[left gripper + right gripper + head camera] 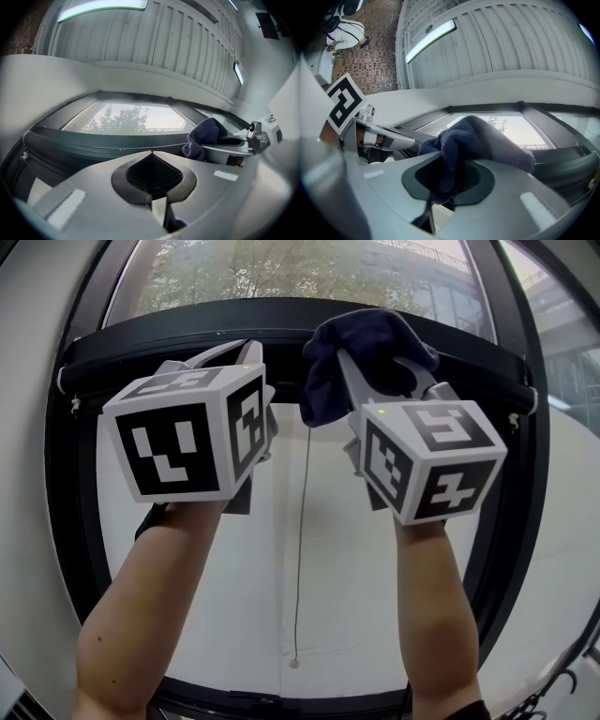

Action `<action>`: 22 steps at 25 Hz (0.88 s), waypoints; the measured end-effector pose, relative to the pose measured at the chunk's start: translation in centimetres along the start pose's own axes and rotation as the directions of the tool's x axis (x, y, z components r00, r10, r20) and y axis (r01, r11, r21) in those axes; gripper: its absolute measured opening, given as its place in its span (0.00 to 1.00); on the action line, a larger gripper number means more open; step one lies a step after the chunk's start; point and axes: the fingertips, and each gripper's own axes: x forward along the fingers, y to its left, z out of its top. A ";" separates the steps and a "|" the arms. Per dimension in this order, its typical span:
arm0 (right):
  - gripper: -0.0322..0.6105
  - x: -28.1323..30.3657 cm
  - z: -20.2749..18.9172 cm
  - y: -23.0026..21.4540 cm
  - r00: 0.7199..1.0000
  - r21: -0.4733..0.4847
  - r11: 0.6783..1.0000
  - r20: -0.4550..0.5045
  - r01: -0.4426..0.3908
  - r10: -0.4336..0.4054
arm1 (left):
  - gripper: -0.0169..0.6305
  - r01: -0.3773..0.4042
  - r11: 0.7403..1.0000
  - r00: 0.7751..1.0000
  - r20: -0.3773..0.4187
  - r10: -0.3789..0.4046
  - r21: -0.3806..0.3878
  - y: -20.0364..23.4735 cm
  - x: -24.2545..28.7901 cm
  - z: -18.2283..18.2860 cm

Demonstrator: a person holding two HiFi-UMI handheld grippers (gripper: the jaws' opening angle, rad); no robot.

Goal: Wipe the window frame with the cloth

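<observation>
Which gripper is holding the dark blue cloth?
The right gripper: the dark blue cloth is pinched between its jaws and bunches out over them. The left gripper is shut with nothing in it.

Leafy trees (253, 273) and a pale building (412, 282) show through the glass. A thin cord (302, 549) hangs over a white surface (366, 596), with a small knob at its end. Light strip (101, 5) on ribbed ceiling (187, 42); person in white (344, 30) on mosaic-tiled floor (375, 61).
</observation>
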 end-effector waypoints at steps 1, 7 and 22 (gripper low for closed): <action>0.15 -0.4 -0.2 -0.7 1.000 0.003 1.000 -0.003 0.006 -0.006 | 0.01 0.011 1.000 1.000 -0.001 -0.011 -0.029 -0.7 0.1 0.0; 0.15 -2.6 -1.0 -4.4 0.999 0.010 0.999 -0.017 0.037 -0.037 | 0.01 0.024 0.999 1.000 -0.002 -0.024 -0.031 -4.2 0.9 -0.1; 0.15 -5.8 -2.9 -11.9 0.994 0.000 0.995 -0.050 0.095 -0.095 | 0.01 0.060 0.997 0.998 -0.023 -0.061 -0.042 -10.2 3.8 -2.1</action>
